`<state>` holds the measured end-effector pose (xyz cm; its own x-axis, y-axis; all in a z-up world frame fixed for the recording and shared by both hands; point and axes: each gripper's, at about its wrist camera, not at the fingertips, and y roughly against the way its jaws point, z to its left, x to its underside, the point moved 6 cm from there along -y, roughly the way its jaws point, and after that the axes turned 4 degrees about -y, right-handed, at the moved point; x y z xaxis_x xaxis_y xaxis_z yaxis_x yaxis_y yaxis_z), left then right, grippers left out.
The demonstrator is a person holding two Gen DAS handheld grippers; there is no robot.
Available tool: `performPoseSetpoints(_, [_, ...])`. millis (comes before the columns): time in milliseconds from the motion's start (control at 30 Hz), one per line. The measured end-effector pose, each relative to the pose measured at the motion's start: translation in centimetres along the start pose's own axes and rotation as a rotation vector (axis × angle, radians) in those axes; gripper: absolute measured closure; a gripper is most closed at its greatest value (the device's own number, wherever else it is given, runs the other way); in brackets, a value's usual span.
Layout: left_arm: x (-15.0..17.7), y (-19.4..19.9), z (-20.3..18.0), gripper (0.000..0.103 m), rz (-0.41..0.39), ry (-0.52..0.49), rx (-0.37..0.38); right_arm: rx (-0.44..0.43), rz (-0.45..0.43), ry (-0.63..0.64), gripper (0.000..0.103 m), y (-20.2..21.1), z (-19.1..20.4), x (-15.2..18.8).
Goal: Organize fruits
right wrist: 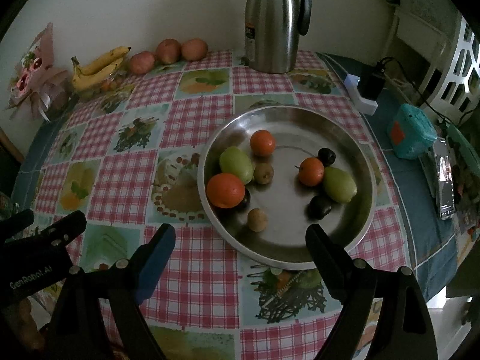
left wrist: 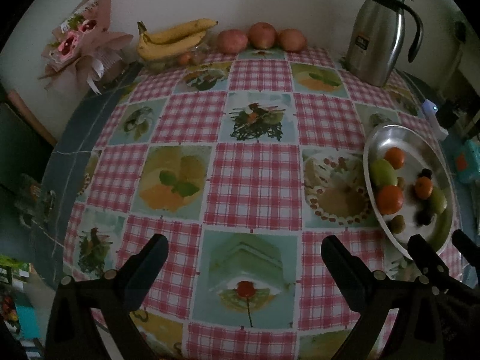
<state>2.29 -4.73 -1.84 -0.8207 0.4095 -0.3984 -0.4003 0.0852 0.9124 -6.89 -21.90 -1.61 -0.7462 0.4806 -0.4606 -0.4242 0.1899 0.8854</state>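
A round steel plate (right wrist: 282, 201) holds the loose fruit: three oranges (right wrist: 225, 190), two green fruits (right wrist: 236, 164), dark plums (right wrist: 319, 207) and small brown fruits (right wrist: 257, 219). My right gripper (right wrist: 240, 234) hovers open over the plate's near rim, with nothing between its fingers. In the left wrist view the same plate (left wrist: 399, 138) lies at the right edge. My left gripper (left wrist: 243, 249) stands open above the checked tablecloth, left of the plate, holding nothing. Bananas (left wrist: 174, 39) and three apples (left wrist: 262, 36) line the far edge by the wall.
A steel thermos jug (right wrist: 273, 27) stands at the back behind the plate. A wrapped bouquet (left wrist: 81, 45) leans at the far left. To the right of the plate are a power strip with a plug (right wrist: 367, 90), a teal box (right wrist: 411, 135) and a phone (right wrist: 447, 180).
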Motion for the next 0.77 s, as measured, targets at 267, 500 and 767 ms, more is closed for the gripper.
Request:
performPoseSetpoints(267, [-0.02, -0.18, 0.02, 0.000, 0.006, -0.002, -0.004, 0.001, 0.009, 0.007, 0.014, -0.20, 0.13, 0.07])
performPoseSetpoints(500, [0.01, -0.36, 0.19, 0.000, 0.013, 0.001, -0.007, 0.001, 0.016, 0.009, 0.014, -0.31, 0.12, 0.13])
performPoseSetpoints(767, [-0.17, 0.12, 0.28, 0.000, -0.010, -0.001, -0.015, 0.000, 0.021, 0.011, 0.014, -0.48, 0.15, 0.23])
